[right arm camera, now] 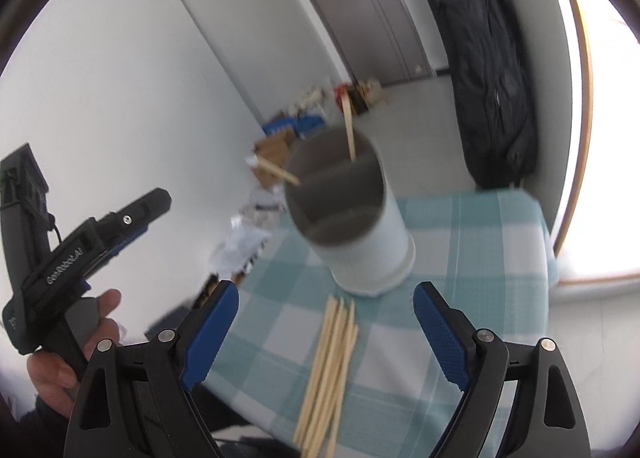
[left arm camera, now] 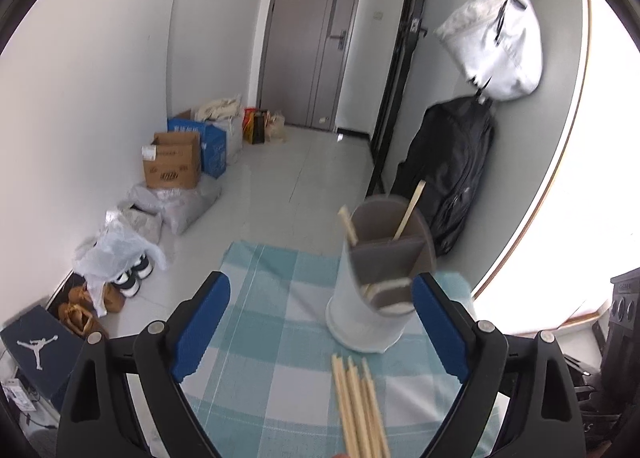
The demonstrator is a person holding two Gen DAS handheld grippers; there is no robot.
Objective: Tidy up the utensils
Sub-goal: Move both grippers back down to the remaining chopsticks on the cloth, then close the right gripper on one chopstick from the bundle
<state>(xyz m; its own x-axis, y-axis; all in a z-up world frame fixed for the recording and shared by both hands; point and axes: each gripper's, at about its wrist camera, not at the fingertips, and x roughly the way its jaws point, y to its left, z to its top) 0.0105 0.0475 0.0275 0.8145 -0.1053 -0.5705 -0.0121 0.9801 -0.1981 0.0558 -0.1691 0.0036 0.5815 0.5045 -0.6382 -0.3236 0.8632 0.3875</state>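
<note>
So I'm holding both grippers wide open with nothing in them: left gripper [left arm camera: 320, 328] and right gripper [right arm camera: 326, 330] are both hovering over the bundle of chopsticks [right arm camera: 330, 362] that's lying loose on the checked surface [right arm camera: 472, 258], near its front edge. The holder [right arm camera: 352, 225] is standing just past their tips, toward the far edge, and a couple of sticks [left arm camera: 408, 213] are already leaning inside its divided compartments. My guess for doing this well: come down on one stick, or a tidy pair, around the middle so it isn't tipping, then feed it tips-down into an open compartment without bumping the holder, since it looks light. Hard to say how many are in the bundle: both views are blurring them and the near ends are getting cut off at the bottom. I also can't tell which compartment each leaning stick is sitting in.
</note>
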